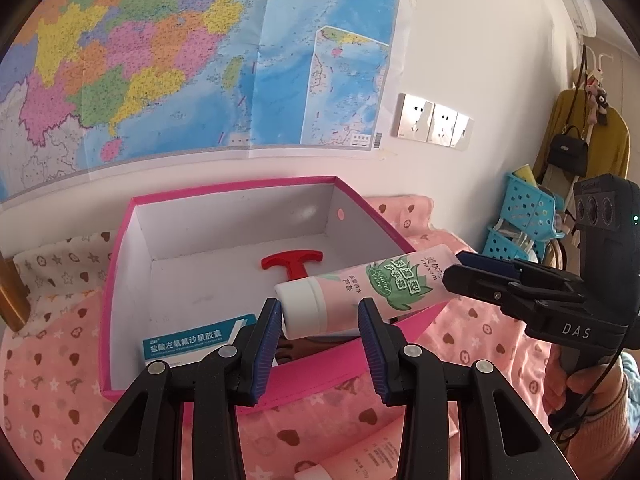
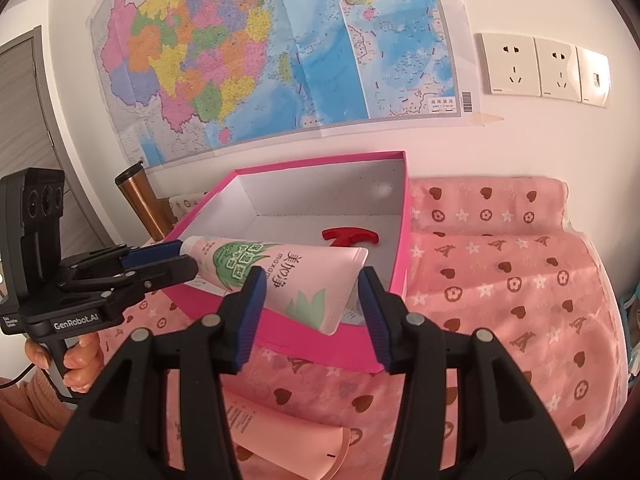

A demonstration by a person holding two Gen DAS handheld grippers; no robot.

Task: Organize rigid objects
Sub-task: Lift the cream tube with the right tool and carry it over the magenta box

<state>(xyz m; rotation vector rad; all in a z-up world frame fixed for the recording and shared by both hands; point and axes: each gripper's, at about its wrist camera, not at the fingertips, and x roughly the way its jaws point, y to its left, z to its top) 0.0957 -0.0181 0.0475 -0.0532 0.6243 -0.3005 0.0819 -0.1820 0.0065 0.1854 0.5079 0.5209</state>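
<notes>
Tube of hand cream (image 1: 360,292) hangs tilted over the pink box's (image 1: 224,192) 5 o'clock corner. The right gripper (image 2: 310,280) grasps it across the flat tail. The left gripper (image 1: 320,308) is released, fingers spread around the white cap, with a gap at 3 o'clock. Inside the box, a red T-handle (image 1: 292,264) lies at 12 o'clock of the cap and a medicine carton (image 1: 192,342) at 8 o'clock. A second tube (image 2: 280,436) lies on the pink cloth (image 2: 500,280) at 6 o'clock.

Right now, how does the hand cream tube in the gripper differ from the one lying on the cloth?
The held hand cream tube hangs tilted over the pink box, clamped by the right gripper; the second tube lies on the cloth. The held one shows aloe artwork, the second small print. Both are pink.
</notes>
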